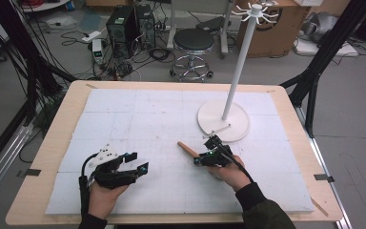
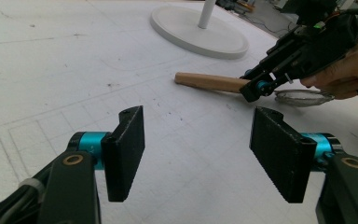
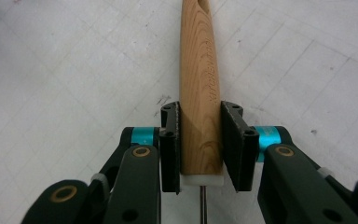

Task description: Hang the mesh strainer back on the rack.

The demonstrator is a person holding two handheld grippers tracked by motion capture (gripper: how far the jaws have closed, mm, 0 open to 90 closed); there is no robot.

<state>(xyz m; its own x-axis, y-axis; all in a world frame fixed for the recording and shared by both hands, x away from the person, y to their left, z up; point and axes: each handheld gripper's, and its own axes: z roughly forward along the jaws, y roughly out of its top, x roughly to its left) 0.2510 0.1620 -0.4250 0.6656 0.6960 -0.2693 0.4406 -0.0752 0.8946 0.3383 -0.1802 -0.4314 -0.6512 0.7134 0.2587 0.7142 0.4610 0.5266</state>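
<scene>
Now we have the right gripper (image 3: 200, 144) clamped on the wooden handle (image 3: 199, 84) of a small mesh strainer (image 2: 303, 97), both black pads pressing the wood from either side, down at the end where a white collar and a thin wire shaft leave the handle. In the high view the handle (image 1: 188, 149) lies just near of the round white base of the stand (image 1: 223, 120), right of the middle of the white foam mat (image 1: 124, 109), its free end pointing far and left. From the left gripper view we catch the mesh bowl sitting low, under the person's right hand (image 2: 349, 70), close to the mat; whether it touches we cannot tell. We judge this a light thing: a slim stiff handle, smooth-grained and tapered, so it could slide or twist between the pads if squeezed too near the thin end. The mesh looks thin and easily dented, and the wire shaft is a poor place to pinch, so the thick wood near the collar, where we are now, seems the sound hold. The far end of the handle shows a slot that looks meant for hanging. Meanwhile the left gripper (image 1: 140, 162) sits near and left on the mat, jaws standing wide apart with nothing between them.
</scene>
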